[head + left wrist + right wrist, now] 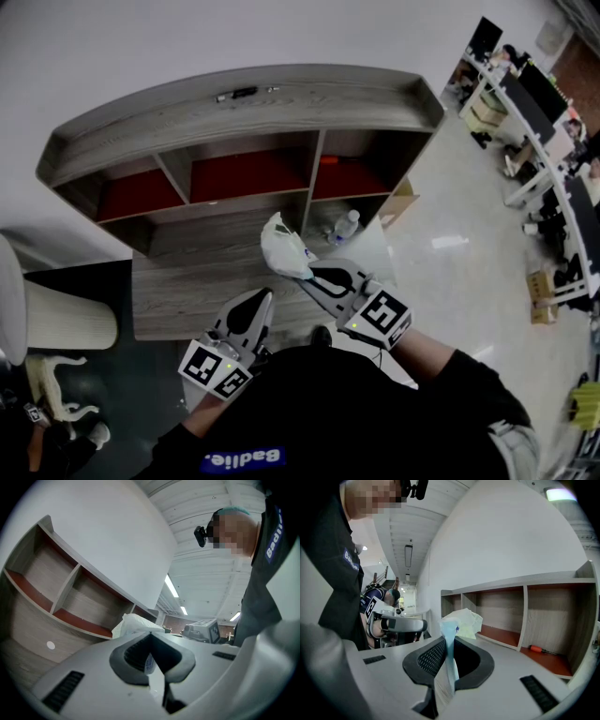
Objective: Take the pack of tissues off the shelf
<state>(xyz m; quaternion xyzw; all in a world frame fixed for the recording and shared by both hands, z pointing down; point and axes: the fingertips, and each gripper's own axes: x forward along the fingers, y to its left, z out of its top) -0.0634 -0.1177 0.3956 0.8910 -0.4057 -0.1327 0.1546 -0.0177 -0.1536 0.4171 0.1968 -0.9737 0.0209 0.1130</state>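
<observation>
Now my right tool [307,274] is clamped on the soft white pack of tissues [281,246], its long axis upright, in front of the grey wooden shelf [234,108]; left tool [263,298] closed, empty.

The right gripper [307,275] points forward, jaws pinched on the pack [284,246] sticking out past its fingertips, while the left gripper [264,298] sits just beside it, jaws together.
</observation>
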